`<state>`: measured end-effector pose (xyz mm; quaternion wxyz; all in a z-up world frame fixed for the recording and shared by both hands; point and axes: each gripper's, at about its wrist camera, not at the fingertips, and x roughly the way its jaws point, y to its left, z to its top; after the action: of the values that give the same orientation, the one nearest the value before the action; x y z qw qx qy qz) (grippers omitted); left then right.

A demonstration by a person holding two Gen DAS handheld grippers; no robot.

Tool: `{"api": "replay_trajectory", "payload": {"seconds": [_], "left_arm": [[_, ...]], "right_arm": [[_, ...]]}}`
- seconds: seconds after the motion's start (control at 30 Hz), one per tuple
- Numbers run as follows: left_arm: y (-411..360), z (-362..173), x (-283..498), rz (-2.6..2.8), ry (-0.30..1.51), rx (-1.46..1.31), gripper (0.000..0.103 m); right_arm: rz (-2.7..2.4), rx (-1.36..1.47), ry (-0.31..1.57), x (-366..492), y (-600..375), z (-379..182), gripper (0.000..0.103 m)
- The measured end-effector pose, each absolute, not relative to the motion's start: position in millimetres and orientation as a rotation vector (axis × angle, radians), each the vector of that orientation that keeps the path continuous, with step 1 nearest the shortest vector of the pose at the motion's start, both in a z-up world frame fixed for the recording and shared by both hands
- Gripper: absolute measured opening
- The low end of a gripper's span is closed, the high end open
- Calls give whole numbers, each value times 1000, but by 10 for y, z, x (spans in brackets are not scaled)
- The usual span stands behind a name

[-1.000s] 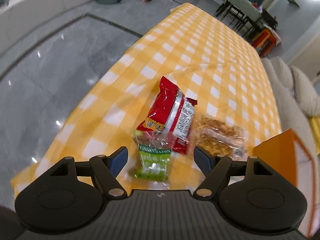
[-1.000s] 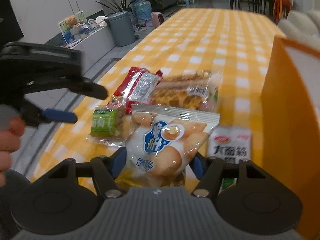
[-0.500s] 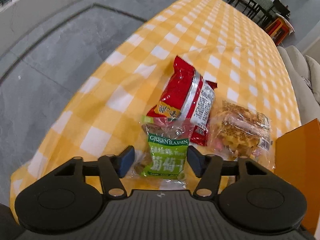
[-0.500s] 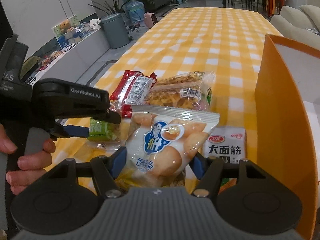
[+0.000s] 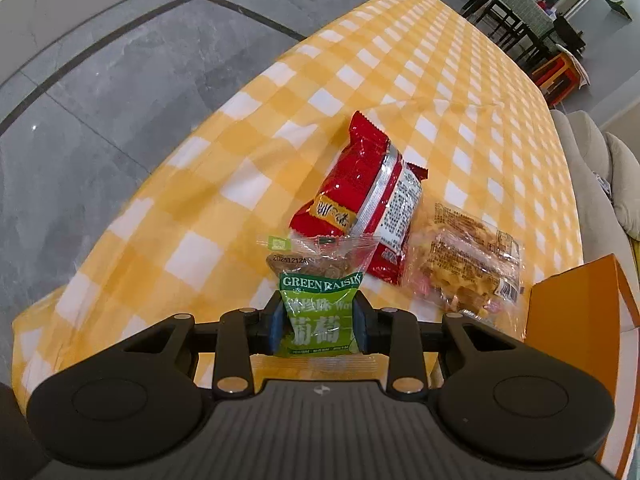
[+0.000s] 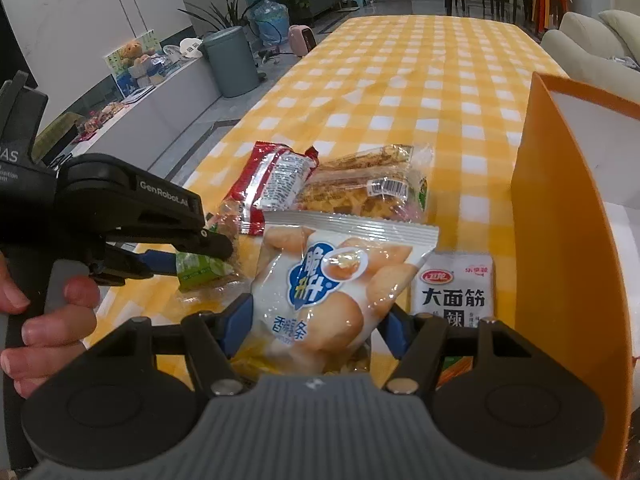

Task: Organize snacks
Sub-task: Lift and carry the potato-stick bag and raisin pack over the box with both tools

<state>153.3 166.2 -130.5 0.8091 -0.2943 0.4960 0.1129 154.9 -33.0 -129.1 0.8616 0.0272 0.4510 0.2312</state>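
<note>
A green raisin packet (image 5: 320,292) sits at the near end of the yellow checked table (image 5: 200,200). My left gripper (image 5: 318,326) is shut on it, the blue pads pressing both its sides. The right wrist view shows that gripper (image 6: 200,258) at the left, clamped on the same packet (image 6: 200,270). My right gripper (image 6: 316,324) is shut on a white and blue snack bag (image 6: 320,280), pads against its lower sides. Beyond lie a red packet (image 5: 360,196) and a clear pastry packet (image 5: 464,264).
An orange box (image 6: 560,240) with a white inside stands at the right, close to the snacks. A small white packet with black characters (image 6: 454,288) lies beside it. A person's hand (image 6: 40,320) holds the left gripper's handle. The table's left edge drops to grey floor.
My left gripper's jaws have come together from wide open onto the green raisin packet. The right gripper has kept still with the white bag in it.
</note>
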Motion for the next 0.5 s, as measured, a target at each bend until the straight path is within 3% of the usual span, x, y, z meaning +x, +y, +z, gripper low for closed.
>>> {"api": "replay_trajectory", "payload": {"seconds": [0.5], "left_arm": [[1672, -909, 1259, 163, 986, -715, 37]], "right_arm": [[491, 103, 847, 1373, -497, -828, 65]]}}
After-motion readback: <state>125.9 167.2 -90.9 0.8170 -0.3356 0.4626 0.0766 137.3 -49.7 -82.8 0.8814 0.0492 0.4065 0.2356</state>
